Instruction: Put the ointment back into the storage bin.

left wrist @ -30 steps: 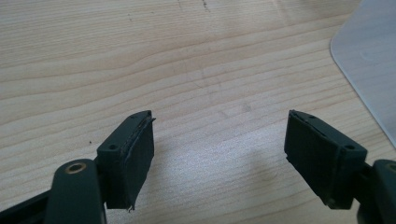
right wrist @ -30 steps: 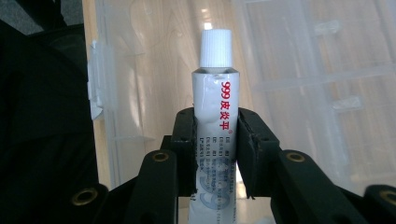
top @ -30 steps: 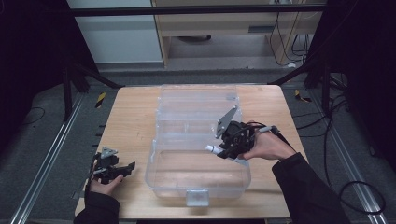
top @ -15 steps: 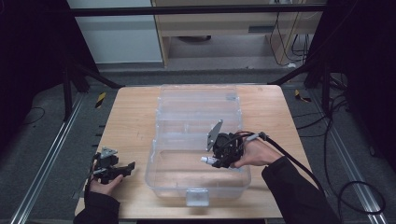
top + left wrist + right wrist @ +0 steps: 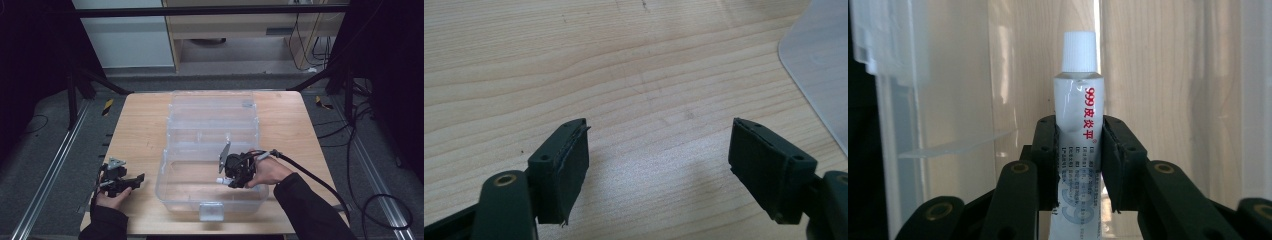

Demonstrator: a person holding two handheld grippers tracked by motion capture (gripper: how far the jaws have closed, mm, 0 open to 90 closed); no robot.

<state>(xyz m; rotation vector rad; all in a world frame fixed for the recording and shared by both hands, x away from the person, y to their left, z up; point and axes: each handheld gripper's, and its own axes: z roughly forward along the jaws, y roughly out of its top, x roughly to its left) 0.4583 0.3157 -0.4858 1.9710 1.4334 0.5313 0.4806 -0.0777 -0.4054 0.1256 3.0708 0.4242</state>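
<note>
Tube point(image 5: 1079, 125) of white ointment with red lettering and a white cap sits pinched between the two black jaws of the right gripper point(image 5: 234, 172), which in the high view is at lower centre-right of the frame, over the near compartment of a clear plastic box point(image 5: 210, 107) on the wooden table point(image 5: 137, 130). In the right gripper view the tube stands upright at centre frame, cap uppermost, with the box's clear walls behind it. The left gripper point(image 5: 131, 181), held in a hand point(image 5: 111, 197) at lower left of the high view beside the box, has its jaws spread wide over bare wood, gripping nothing.
</note>
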